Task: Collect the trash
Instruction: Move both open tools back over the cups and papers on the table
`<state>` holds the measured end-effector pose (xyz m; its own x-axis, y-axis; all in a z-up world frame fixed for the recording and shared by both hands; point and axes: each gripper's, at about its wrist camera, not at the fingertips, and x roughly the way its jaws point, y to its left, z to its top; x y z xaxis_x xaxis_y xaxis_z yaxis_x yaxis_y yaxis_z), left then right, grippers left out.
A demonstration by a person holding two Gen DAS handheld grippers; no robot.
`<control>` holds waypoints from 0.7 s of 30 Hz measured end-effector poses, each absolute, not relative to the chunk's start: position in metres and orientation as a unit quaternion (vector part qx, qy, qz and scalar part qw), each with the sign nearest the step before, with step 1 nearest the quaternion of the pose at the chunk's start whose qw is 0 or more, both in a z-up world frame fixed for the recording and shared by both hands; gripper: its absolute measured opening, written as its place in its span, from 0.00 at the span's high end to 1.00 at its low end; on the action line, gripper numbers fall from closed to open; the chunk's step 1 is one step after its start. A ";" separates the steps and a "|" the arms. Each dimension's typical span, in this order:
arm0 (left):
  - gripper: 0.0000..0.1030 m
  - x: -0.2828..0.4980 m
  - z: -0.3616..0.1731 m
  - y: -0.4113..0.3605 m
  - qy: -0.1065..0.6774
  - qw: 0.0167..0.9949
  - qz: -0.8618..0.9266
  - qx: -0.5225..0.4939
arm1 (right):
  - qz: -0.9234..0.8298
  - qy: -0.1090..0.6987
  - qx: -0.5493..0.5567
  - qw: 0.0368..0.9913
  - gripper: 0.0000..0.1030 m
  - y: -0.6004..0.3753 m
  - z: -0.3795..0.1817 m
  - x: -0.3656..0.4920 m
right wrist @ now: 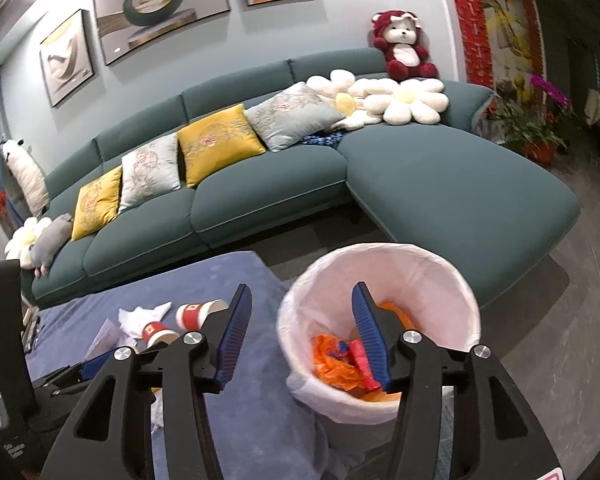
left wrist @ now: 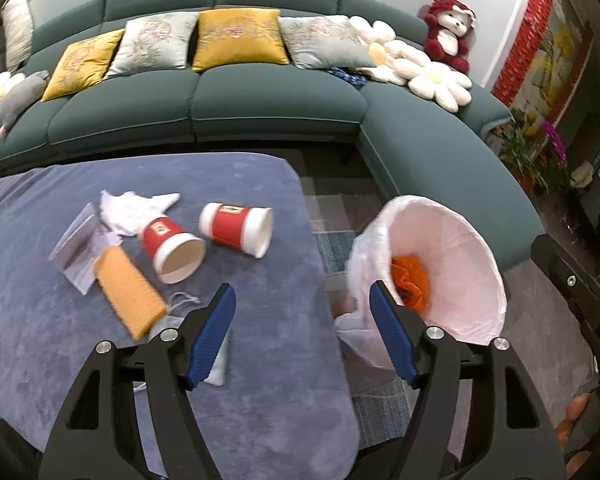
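Two red paper cups (left wrist: 176, 246) (left wrist: 236, 228) lie on their sides on the blue-covered table (left wrist: 240, 380). Beside them are a crumpled white tissue (left wrist: 134, 208), an orange packet (left wrist: 128, 292) and a clear wrapper (left wrist: 78, 248). A white-lined bin (left wrist: 472, 280) stands off the table's right edge with orange trash (right wrist: 336, 364) and a red scrap (right wrist: 360, 360) inside. My left gripper (left wrist: 300, 286) is open and empty above the table's right edge, between the packet and the bin. My right gripper (right wrist: 300, 288) hangs open and empty over the bin's near rim (right wrist: 300, 300).
A pale blue item (left wrist: 220, 364) with a string (left wrist: 184, 302) lies under the left finger. A teal corner sofa (left wrist: 228, 112) with cushions wraps behind the table and bin. Potted plants (right wrist: 532, 128) stand at the far right. Patterned rug and grey floor surround the bin.
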<state>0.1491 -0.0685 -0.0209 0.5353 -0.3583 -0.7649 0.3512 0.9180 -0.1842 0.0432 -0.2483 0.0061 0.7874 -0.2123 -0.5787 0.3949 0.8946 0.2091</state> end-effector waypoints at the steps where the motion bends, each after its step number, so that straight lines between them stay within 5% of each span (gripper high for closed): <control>1: 0.34 0.149 -0.020 -0.063 0.437 0.877 -0.198 -0.006 | -0.159 0.283 0.159 0.932 0.48 -0.242 0.007 0.044; 21: 0.32 0.166 -0.037 0.092 0.439 0.891 -0.105 -0.054 | -0.069 0.333 0.099 0.935 0.47 -0.108 -0.005 0.083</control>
<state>0.1663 0.0923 -0.0373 0.5922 -0.2335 -0.7712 0.1390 0.9723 -0.1877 0.0827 -0.1077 -0.0047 0.7682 -0.0634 -0.6371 0.1958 0.9707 0.1396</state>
